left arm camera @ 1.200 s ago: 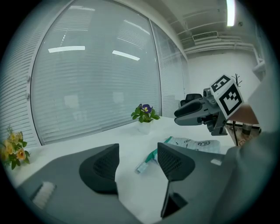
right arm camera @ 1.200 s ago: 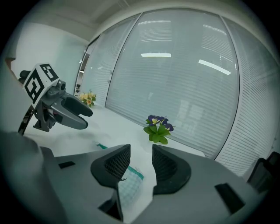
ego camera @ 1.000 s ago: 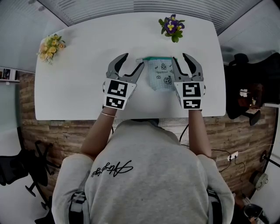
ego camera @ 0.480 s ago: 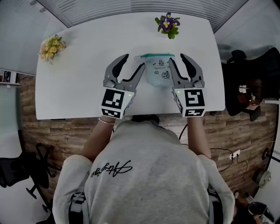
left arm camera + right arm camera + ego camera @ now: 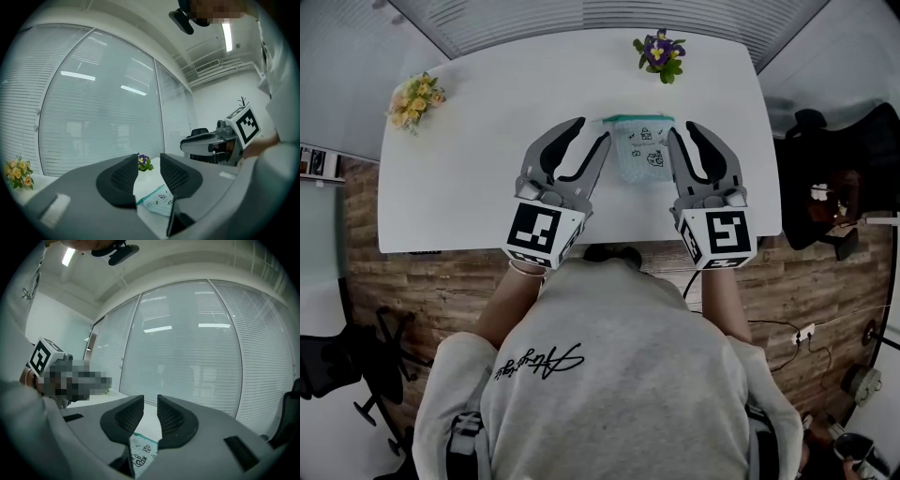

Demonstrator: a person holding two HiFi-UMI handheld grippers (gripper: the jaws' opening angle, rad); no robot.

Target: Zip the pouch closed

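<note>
A pale see-through pouch (image 5: 639,155) with small printed pictures and a teal zip strip (image 5: 637,118) along its far edge lies flat on the white table (image 5: 459,178). My left gripper (image 5: 591,129) hovers just left of it, and my right gripper (image 5: 684,128) just right of it. Both are held level above the tabletop. Both pairs of jaws have just been closing; each still shows a gap with nothing in it. Below the jaws of the left gripper (image 5: 149,161) and of the right gripper (image 5: 150,401), the pouch (image 5: 157,201) (image 5: 143,453) shows on the table.
A purple flower bunch (image 5: 656,54) stands at the table's far edge, and a yellow bunch (image 5: 411,101) at its far left corner. A black chair (image 5: 830,187) stands right of the table. Blinds cover the windows beyond the table.
Both grippers have risen off the table and drawn back from the pouch toward the person. Their jaws have narrowed, the left more. The pouch has stayed put.
</note>
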